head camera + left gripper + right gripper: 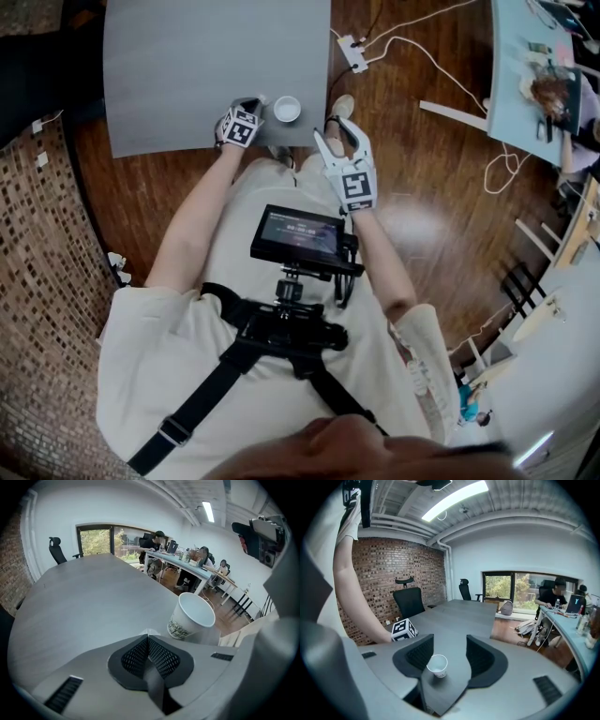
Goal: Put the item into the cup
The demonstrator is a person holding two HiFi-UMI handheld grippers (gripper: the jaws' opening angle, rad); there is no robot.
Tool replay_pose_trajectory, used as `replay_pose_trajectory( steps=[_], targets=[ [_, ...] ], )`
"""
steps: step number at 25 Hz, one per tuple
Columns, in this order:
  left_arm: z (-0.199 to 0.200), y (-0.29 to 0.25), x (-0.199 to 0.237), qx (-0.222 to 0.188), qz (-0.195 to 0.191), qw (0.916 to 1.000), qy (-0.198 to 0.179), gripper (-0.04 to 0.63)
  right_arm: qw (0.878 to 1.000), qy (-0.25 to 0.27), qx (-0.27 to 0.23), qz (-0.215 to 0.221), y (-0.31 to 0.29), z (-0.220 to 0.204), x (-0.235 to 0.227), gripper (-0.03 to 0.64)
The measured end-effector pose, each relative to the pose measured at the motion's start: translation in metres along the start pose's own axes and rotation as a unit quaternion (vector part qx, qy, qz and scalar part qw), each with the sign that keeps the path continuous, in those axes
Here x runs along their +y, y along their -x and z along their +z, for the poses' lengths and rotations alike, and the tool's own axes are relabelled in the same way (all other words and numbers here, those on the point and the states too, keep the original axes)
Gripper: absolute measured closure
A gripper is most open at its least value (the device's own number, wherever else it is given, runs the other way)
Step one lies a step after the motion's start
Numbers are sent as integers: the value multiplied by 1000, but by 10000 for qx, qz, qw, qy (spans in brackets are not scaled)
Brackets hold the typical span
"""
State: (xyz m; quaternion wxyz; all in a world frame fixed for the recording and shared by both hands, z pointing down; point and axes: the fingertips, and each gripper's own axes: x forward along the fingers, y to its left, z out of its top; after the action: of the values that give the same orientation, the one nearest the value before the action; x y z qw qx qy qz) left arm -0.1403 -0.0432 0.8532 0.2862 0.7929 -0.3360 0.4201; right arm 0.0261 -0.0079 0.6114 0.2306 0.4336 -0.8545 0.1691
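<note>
1. Grey table [187, 75] is taking up the upper left of the head view. All the work is sitting at its near edge. Risk: anything fumbled here is likely going over that edge onto the wood floor [431, 206].
2. Right gripper [449, 641] is hanging just off the table, at 5 o'clock of the cup. Its jaws are standing wide apart and gripping nothing, with the cup showing far off between them.
3. Left gripper [147, 638] is lying low on the table with its jaws pressed together, pinching a pale sliver at the tips.
4. Cup [191, 616] is white paper, standing upright at 2 o'clock of the left jaw tips, near but apart. It is looking empty. Risk: it is light and nothing is bracing it, so a brush from the gripper body could tip it or push it off the edge.
5. Item [146, 631] is only just peeking past the closed tips, so I cannot tell what it is. Risk: with so thin a hold it may slip out on the lift, or cling to a pad at release and miss the cup.
6. Writing:
   - Text on the chest screen [298, 236] is too small to read.
   - The marker cube [404, 630] is showing black-and-white squares only.
   - The cup is carrying a dark green print, not legible. No brand is showing.
</note>
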Motion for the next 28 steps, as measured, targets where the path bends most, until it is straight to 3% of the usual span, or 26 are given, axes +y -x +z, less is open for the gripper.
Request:
replay_pose_trajectory(
  steps=[7,13,21,28],
  targets=[
    [25,31,-2,-542,80,9983,196,591,10000,-16,-77,-3,1,-1,-4,385],
    [44,53,-12,-935,251,9951,-197,592,9999,-62,-76,41,-1,-9,-4,385],
    [79,81,-32,-1317,173,9887,-694,592,9999,-35,-120,43,-2,-10,-8,385],
    [93,94,-51,-1457,52,9852,-898,592,9999,-76,-117,88,-3,-15,-8,385]
  ],
)
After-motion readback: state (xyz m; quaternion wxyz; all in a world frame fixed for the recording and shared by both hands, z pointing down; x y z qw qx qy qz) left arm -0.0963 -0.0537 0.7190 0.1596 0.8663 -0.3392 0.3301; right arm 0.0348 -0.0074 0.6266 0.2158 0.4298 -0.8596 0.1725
